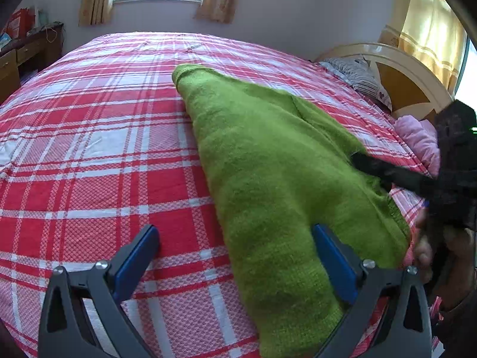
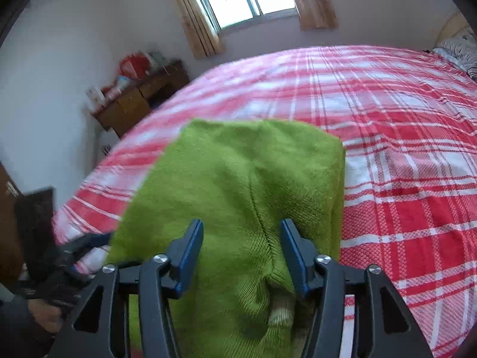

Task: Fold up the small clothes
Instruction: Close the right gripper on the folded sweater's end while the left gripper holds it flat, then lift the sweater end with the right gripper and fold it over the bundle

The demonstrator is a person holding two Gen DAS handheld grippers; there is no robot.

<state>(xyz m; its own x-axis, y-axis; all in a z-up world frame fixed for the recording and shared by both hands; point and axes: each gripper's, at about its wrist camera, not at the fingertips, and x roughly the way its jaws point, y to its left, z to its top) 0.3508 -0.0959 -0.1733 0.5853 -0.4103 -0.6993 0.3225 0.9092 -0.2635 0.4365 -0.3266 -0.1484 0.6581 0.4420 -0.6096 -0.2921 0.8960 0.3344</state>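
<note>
A green knitted garment (image 1: 268, 161) lies folded lengthwise on the red plaid bedspread (image 1: 89, 149). My left gripper (image 1: 235, 235) stands wide open low over the garment's near end. Its right finger (image 1: 331, 253) rests at the cloth and its left finger is over bare bedspread. In the right wrist view the garment (image 2: 238, 173) fills the middle. My right gripper (image 2: 242, 232) hovers over it with jaws apart, knit showing between the pads, nothing pinched. The right gripper's dark finger (image 1: 387, 173) shows at the garment's right edge in the left wrist view.
A headboard (image 1: 411, 80), a striped pillow (image 1: 357, 74) and a pink cloth (image 1: 417, 137) are at the bed's right end. A wooden desk (image 2: 134, 104) with clutter stands by the wall under the window. A person's hand (image 1: 423, 247) holds the right gripper.
</note>
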